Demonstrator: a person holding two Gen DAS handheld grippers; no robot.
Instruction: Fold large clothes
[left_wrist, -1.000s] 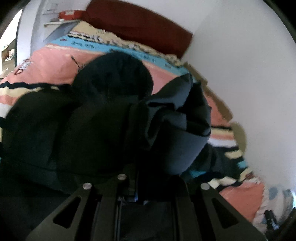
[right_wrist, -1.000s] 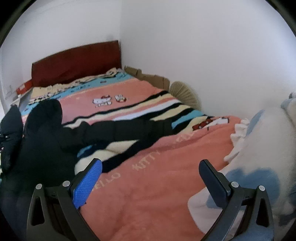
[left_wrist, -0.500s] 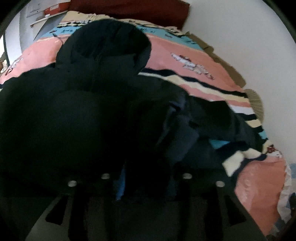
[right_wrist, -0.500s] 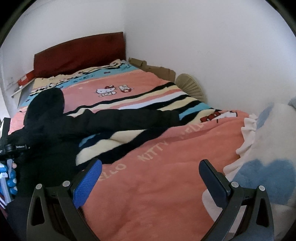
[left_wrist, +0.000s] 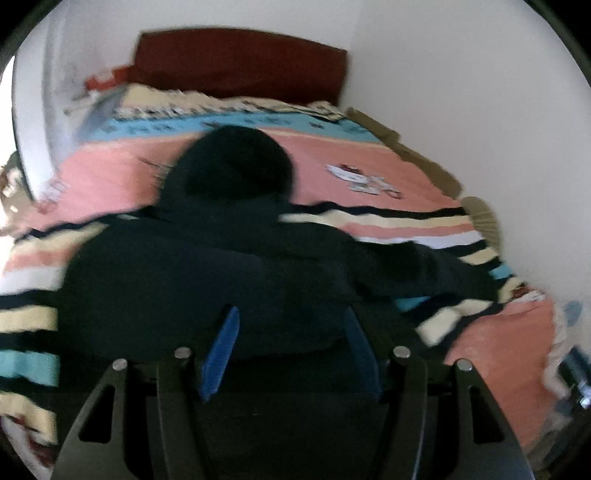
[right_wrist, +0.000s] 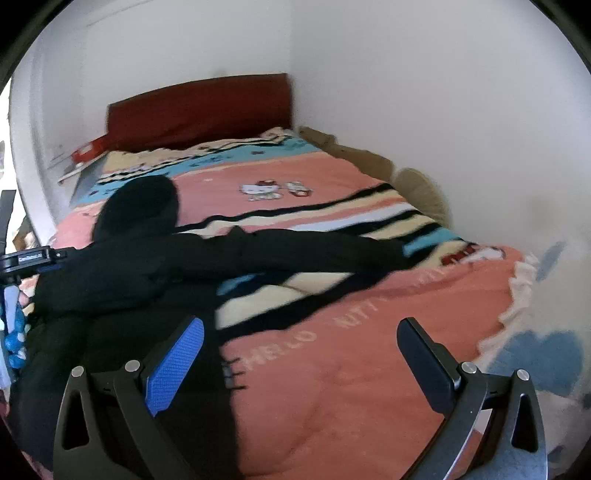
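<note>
Black hooded jacket (left_wrist: 229, 266) spread flat on the bed (left_wrist: 388, 173), straight ahead of the left gripper (left_wrist: 291, 350), hood (left_wrist: 236, 166) far beyond the jaws toward the red headboard (left_wrist: 240, 62). Left jaws just been opening — blue pads apart now, nothing pinched between them, only dark cloth lying past the tips. One sleeve (right_wrist: 295, 251) stretched out long, off to the right of the left jaws and up ahead of the right gripper (right_wrist: 299, 354), over the striped blanket (right_wrist: 369, 214). Right jaws wide apart and empty, pink blanket showing between them, jacket's dark body just to their left. Looks like the spreading-out step — jacket laid open, let go, not folded yet. Next move likely on that long sleeve: reach out to its far end, pinch the cuff, bring it back across the jacket's middle. Needs a firm bite on thick puffy cloth, and care not to catch the blanket under it. Left picture blurry, so small creases hard to see.
</note>
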